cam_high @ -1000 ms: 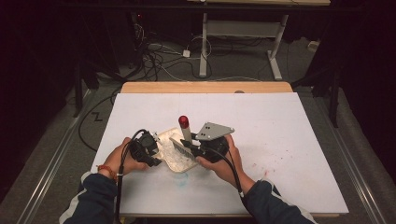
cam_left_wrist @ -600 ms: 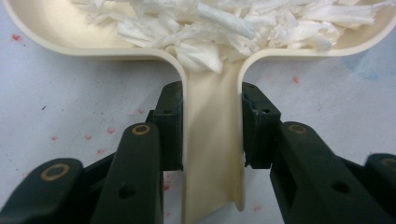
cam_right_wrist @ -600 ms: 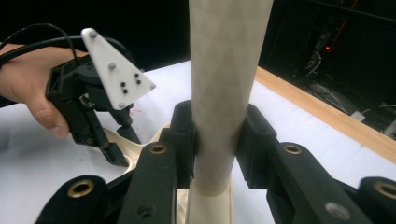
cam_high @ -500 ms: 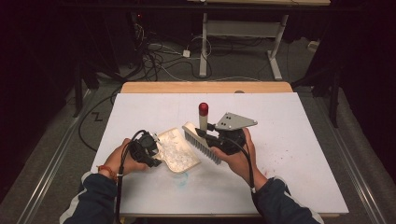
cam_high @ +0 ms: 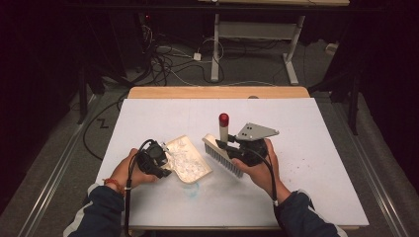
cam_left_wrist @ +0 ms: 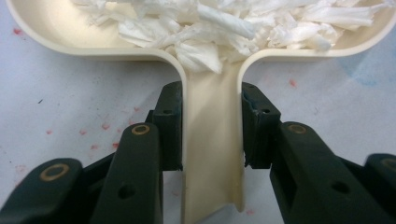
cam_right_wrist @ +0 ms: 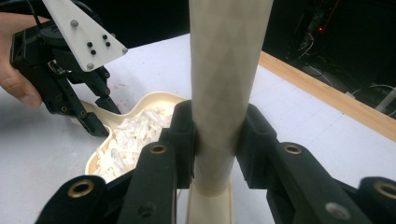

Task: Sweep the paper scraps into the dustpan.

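Dustpan (cam_high: 190, 160) full of paper scraps (cam_left_wrist: 243, 23), left gripper (cam_left_wrist: 210, 126) clamped on its handle.

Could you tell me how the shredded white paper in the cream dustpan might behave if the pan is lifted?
The shredded white paper scraps look light and loose, so they could probably spill. The cream plastic dustpan has an open front edge, so tilting forward likely sheds them.

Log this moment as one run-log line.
left gripper: shut on dustpan handle | right gripper: shut on brush | paper scraps: in dustpan
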